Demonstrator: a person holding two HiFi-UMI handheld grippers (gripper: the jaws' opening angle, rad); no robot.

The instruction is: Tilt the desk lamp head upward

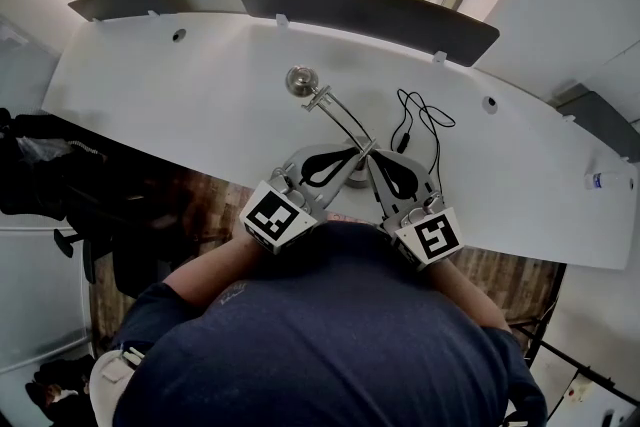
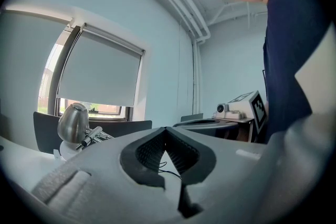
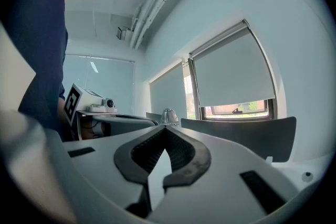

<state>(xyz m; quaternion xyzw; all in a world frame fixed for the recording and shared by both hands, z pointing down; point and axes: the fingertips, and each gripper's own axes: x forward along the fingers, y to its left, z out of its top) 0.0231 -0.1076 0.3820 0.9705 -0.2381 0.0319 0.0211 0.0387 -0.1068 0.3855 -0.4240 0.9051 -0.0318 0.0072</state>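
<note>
My left gripper [image 1: 352, 153] and right gripper [image 1: 375, 158] sit side by side over the near edge of the white desk [image 1: 200, 95], tips angled in toward each other. Both are closed with nothing between the jaws. In the left gripper view the ribbed pads [image 2: 149, 152] meet at their tips, leaving only an empty hollow behind them, and in the right gripper view the right pads [image 3: 181, 152] do the same.

The desk lamp stands just ahead of me. Its rounded metal head [image 1: 299, 80] is out toward the middle of the desk, and its thin arm [image 1: 340, 118] slants back down to where my two tips converge. Whether either tip touches the arm, I cannot tell. From the left gripper the head [image 2: 73, 123] shows off to the left, well clear of my jaws. From the right it [image 3: 168, 116] peeks up just above the closed tips. A black cable [image 1: 416, 118] lies looped on the desk to the right of the lamp's arm.
</note>
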